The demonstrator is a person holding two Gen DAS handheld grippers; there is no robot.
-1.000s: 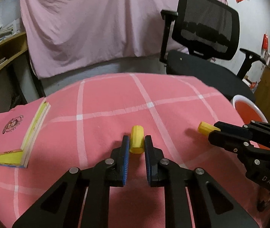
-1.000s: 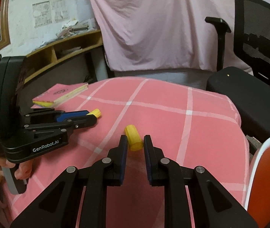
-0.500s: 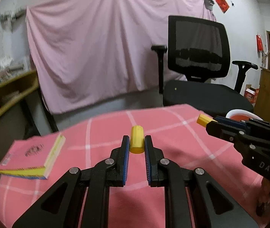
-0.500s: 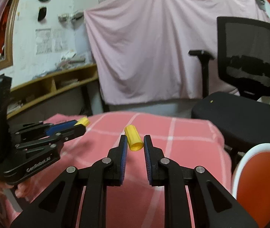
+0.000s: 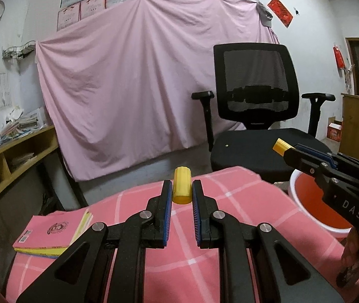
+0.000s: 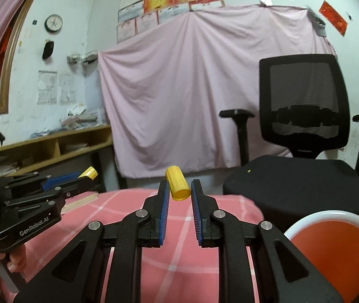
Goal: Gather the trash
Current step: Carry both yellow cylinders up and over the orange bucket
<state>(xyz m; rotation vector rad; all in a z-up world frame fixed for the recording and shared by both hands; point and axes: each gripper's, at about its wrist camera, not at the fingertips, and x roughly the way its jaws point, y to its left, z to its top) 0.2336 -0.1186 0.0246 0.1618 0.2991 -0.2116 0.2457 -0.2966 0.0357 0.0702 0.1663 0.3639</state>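
- My left gripper is narrowed onto a yellow cylinder that stands upright between the blue pads, low in the centre of the left wrist frame; its top pokes above the fingertips.
- My right gripper is likewise clamped on a second yellow cylinder, this one tilted, its open end facing me, low centre of the right wrist frame.
- Both pieces are off the table, held above the pink checked cloth.
- In the left wrist frame the right gripper enters from the right edge, its yellow tip above the near side of the white-rimmed orange bin.
- In the right wrist frame the same bin fills the lower right corner, beside the table's right edge.
- At lower left of the left wrist frame a pink book lies on the cloth near its left edge; the cloth between book and bin is bare.
- Beyond the far table edge stands a black office chair, right of centre.
- Farthest back, a pink sheet hangs on the wall, with wooden shelves at left.
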